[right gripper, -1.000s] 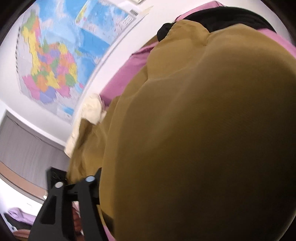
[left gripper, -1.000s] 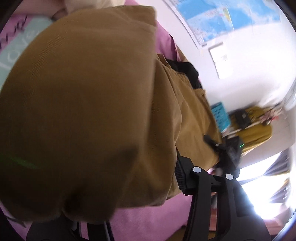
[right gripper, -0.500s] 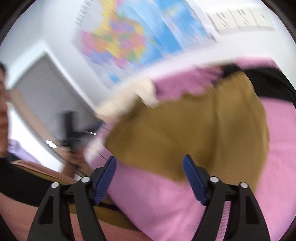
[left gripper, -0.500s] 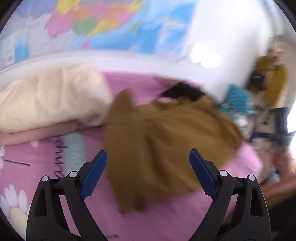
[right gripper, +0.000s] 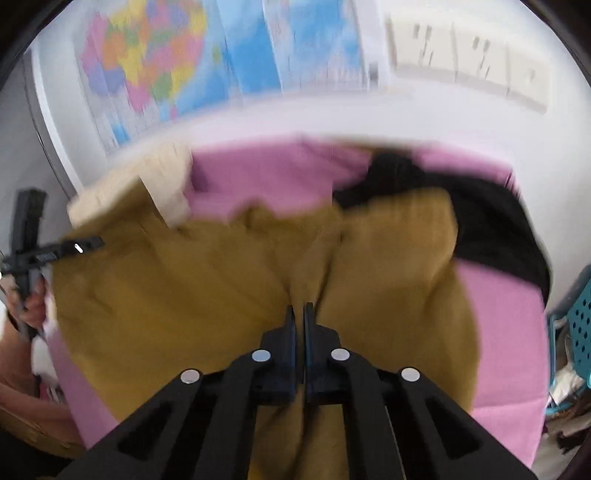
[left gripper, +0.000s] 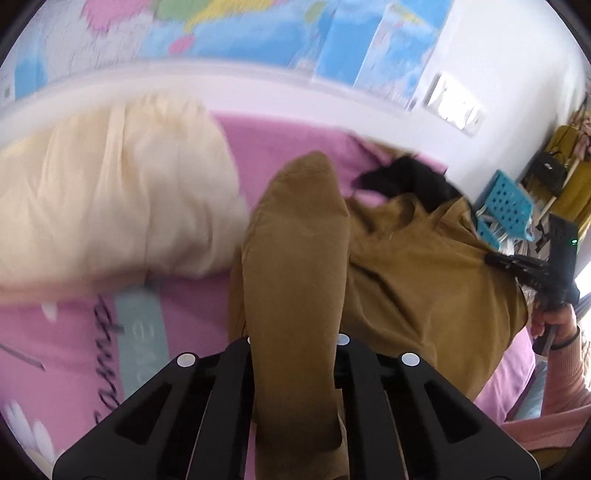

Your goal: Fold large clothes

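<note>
— Jaws of the left gripper (left gripper: 295,369) in the left wrist view: how do they stand?
— Clamped together on a fold of the mustard-brown corduroy garment (left gripper: 406,266), which rises up the middle of the frame between the two black fingers.
— And the rest of that garment?
— It spreads to the right across the pink bedsheet (left gripper: 288,140). A cream duvet (left gripper: 110,199) fills the left, a black garment (left gripper: 406,177) lies at the upper right of the brown one, and wall maps (left gripper: 258,33) run along the top. At the right edge a hand (left gripper: 554,325) grips the other tool.
— The right wrist view?
— The right gripper (right gripper: 299,325) has its blue-padded jaws pinched shut on a ridge of the same brown cloth at centre. The garment covers the middle of the frame, black cloth at its upper right, pink sheet around it. The picture is blurred.
</note>
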Demonstrator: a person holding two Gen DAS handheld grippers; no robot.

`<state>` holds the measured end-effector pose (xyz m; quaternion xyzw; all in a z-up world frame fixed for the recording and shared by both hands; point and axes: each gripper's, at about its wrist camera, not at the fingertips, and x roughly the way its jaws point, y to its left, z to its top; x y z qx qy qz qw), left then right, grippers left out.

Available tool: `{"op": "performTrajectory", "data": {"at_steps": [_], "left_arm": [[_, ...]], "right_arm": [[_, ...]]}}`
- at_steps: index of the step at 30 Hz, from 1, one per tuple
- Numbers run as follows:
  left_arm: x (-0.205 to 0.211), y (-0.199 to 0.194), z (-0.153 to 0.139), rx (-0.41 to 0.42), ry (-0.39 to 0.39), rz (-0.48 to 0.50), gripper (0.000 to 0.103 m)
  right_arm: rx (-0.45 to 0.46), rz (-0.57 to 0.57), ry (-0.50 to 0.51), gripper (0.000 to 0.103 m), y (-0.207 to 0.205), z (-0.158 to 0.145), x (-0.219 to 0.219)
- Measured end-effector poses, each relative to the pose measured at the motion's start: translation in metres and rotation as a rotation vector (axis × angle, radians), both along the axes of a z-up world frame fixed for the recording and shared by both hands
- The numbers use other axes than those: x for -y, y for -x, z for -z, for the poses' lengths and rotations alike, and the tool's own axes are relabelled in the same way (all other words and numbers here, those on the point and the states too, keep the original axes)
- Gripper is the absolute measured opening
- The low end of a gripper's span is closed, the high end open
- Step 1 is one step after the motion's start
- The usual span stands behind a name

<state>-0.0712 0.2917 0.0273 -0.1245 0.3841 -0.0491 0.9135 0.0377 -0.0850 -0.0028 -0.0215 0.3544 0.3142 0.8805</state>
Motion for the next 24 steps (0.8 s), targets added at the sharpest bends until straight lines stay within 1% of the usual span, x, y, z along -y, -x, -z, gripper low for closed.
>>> {"op": "performTrajectory", "data": {"at_steps": [1, 2, 4, 5, 6, 7, 8, 9, 10, 11, 12, 13, 14, 15, 16, 17, 18, 19, 21, 22, 23, 24], "left_arm": [[0.008, -0.004, -0.007, 0.030, -0.014, 0.001, 0.005], [0.009, -0.005, -0.020, 0.082, -0.015, -0.002, 0.005], [0.006, -0.012, -0.035, 0.147, 0.014, -0.014, 0.005], [0.006, -0.016, -0.037, 0.156, 0.025, -0.018, 0.006], [0.006, -0.029, -0.031, 0.142, 0.037, -0.024, 0.007], [0.007, -0.040, -0.022, 0.107, 0.018, -0.033, 0.008], [0.007, -0.048, -0.009, 0.054, -0.026, -0.047, 0.010], [0.010, -0.062, 0.015, -0.038, -0.075, -0.054, 0.012], [0.010, -0.073, 0.041, -0.137, -0.094, -0.067, 0.014], [0.009, -0.074, 0.052, -0.167, -0.100, -0.069, 0.018], [0.010, -0.073, 0.063, -0.168, -0.110, -0.055, 0.018], [0.010, -0.070, 0.064, -0.148, -0.115, -0.050, 0.018], [0.009, -0.067, 0.061, -0.140, -0.110, -0.051, 0.020], [0.008, -0.064, 0.058, -0.146, -0.107, -0.059, 0.021], [0.007, -0.061, 0.055, -0.142, -0.110, -0.072, 0.025], [0.005, -0.054, 0.049, -0.122, -0.114, -0.083, 0.033], [0.003, -0.045, 0.038, -0.075, -0.126, -0.102, 0.043], [0.003, -0.034, 0.028, -0.022, -0.141, -0.115, 0.060], [0.001, -0.023, 0.018, 0.037, -0.137, -0.099, 0.060], [-0.001, -0.022, 0.021, 0.026, -0.133, -0.104, 0.060], [-0.005, -0.025, 0.029, -0.015, -0.118, -0.106, 0.054], [-0.007, -0.031, 0.037, -0.061, -0.105, -0.111, 0.051]], "right_arm": [[0.061, 0.027, -0.058, 0.002, 0.008, -0.019, 0.011], [0.110, 0.056, -0.088, 0.002, 0.011, -0.033, 0.017], [0.184, 0.135, -0.142, 0.002, 0.015, -0.048, 0.033], [0.174, 0.152, -0.153, 0.003, 0.008, -0.045, 0.034], [0.141, 0.172, -0.137, 0.003, -0.006, -0.036, 0.031], [0.085, 0.178, -0.104, 0.003, -0.020, -0.017, 0.025], [0.033, 0.174, -0.083, 0.003, -0.032, 0.001, 0.019], [-0.030, 0.179, -0.048, 0.004, -0.042, 0.022, 0.012], [-0.071, 0.173, -0.029, 0.005, -0.047, 0.035, 0.009], [-0.100, 0.172, -0.011, 0.004, -0.051, 0.050, 0.005], [-0.093, 0.178, -0.011, 0.006, -0.049, 0.054, 0.006], [-0.089, 0.177, -0.015, 0.007, -0.049, 0.055, 0.006], [-0.091, 0.176, -0.020, 0.008, -0.047, 0.052, 0.007], [-0.097, 0.183, -0.020, 0.013, -0.047, 0.048, 0.009], [-0.089, 0.193, -0.036, 0.015, -0.042, 0.042, 0.013], [-0.068, 0.193, -0.053, 0.016, -0.037, 0.035, 0.020], [-0.036, 0.198, -0.065, 0.027, -0.030, 0.026, 0.023], [0.005, 0.193, -0.080, 0.037, -0.023, 0.015, 0.024], [0.034, 0.150, -0.076, 0.038, -0.015, 0.010, 0.019], [0.019, 0.148, -0.047, 0.040, -0.018, 0.015, 0.013], [-0.028, 0.150, -0.026, 0.040, -0.024, 0.027, 0.008], [-0.079, 0.158, -0.024, 0.040, -0.031, 0.037, 0.005]]}}
